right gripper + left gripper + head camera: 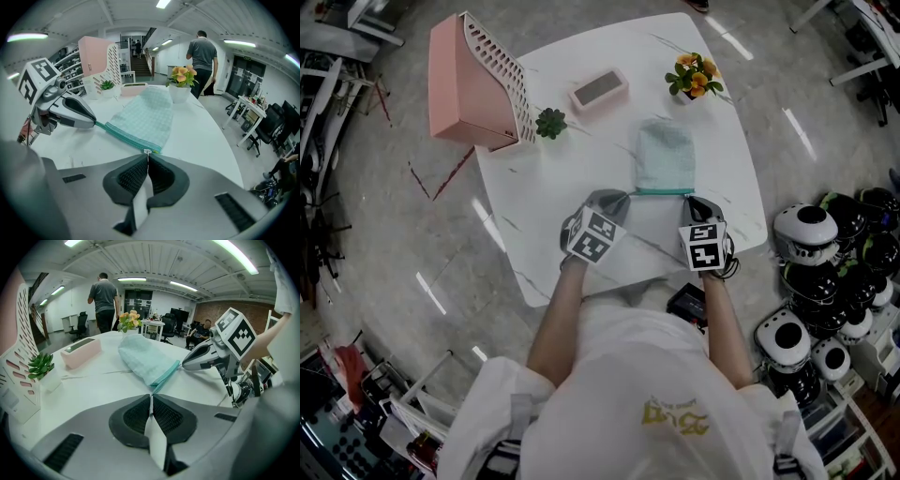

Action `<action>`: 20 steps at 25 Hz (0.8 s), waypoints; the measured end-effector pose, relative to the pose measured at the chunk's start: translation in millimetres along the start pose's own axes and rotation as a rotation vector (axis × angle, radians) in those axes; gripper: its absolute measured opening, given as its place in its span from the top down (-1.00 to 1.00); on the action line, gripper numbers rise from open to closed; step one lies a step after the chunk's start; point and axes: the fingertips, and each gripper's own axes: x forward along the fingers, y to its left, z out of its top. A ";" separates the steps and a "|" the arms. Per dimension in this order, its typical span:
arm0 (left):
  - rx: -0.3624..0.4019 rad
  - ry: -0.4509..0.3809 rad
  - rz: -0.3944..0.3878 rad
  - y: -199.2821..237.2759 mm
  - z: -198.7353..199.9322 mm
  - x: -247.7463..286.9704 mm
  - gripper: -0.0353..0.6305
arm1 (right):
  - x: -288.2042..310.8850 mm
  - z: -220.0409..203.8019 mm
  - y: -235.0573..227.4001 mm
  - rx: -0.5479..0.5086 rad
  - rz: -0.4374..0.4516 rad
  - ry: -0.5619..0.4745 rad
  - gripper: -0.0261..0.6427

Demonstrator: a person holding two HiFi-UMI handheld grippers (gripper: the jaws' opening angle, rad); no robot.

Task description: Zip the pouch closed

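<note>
On white table point(539, 202), flat teal pouch point(666, 157)

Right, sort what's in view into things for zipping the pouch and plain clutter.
Job: mint-green checked fabric pouch with teal zip, left gripper, right gripper, both clamped on its zip.
Clutter: pink slatted rack, pink rectangular box, small green succulent, orange potted flowers, black-and-white helmets.

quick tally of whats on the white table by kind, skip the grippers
Potted plants: 2 (small green succulent, orange-flowered plant)
Teal checked fabric pouch: 1
Pink rectangular box: 1
Pink slotted rack: 1
Total: 5
</note>
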 end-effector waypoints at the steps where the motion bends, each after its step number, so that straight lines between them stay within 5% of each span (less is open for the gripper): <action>1: 0.001 0.001 0.000 -0.2 -0.1 0.2 0.78 | 0.0 -0.1 -0.9 -0.001 -0.002 -0.001 0.87; 8: -0.019 -0.013 0.041 6.3 2.9 1.0 0.76 | 1.1 0.3 1.0 0.063 0.027 -0.019 0.86; 14: -0.048 -0.001 0.068 8.6 -5.9 -3.2 0.49 | -5.9 0.4 -0.6 0.114 0.023 -0.046 0.83; 20: -0.081 -0.093 0.088 5.5 10.8 -19.9 0.56 | -25.3 5.8 -0.4 0.157 0.005 -0.098 0.89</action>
